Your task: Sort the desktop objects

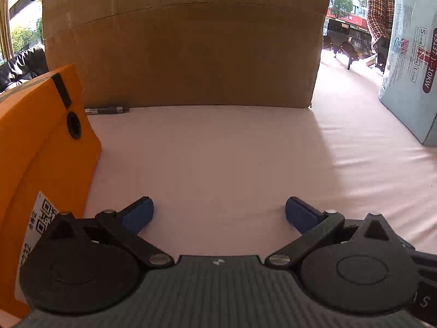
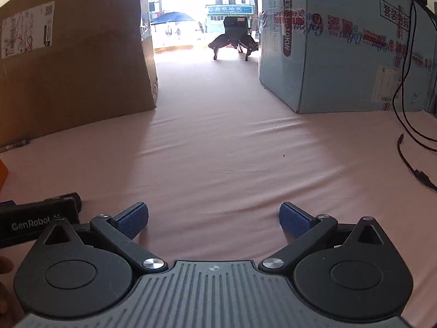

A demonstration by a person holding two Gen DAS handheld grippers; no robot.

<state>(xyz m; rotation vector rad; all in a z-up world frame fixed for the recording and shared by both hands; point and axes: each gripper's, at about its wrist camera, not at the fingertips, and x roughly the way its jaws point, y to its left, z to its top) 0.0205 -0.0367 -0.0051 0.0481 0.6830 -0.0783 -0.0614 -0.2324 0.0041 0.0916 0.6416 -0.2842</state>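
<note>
My left gripper (image 1: pixel 219 213) stands open over the bare pink tablecloth (image 1: pixel 218 158), nothing between its blue pads. An orange box (image 1: pixel 46 142) with a round black hole and a QR label lies just left of it. A dark pen (image 1: pixel 107 110) rests at the foot of the big brown carton (image 1: pixel 180 52), far ahead on the left. My right gripper (image 2: pixel 213 218) is open too, low over the cloth and holding nothing. The same pen (image 2: pixel 16 144) shows at the left edge of the right wrist view. The left gripper's black body (image 2: pixel 38 221) is beside the right one.
A light blue carton (image 2: pixel 347 49) stands at the right, with black cables (image 2: pixel 409 147) trailing over the cloth beside it. Between the two cartons, another gripper device (image 2: pixel 233 38) sits at the far end of the table. A person in a checked top (image 1: pixel 379 8) is behind the blue carton.
</note>
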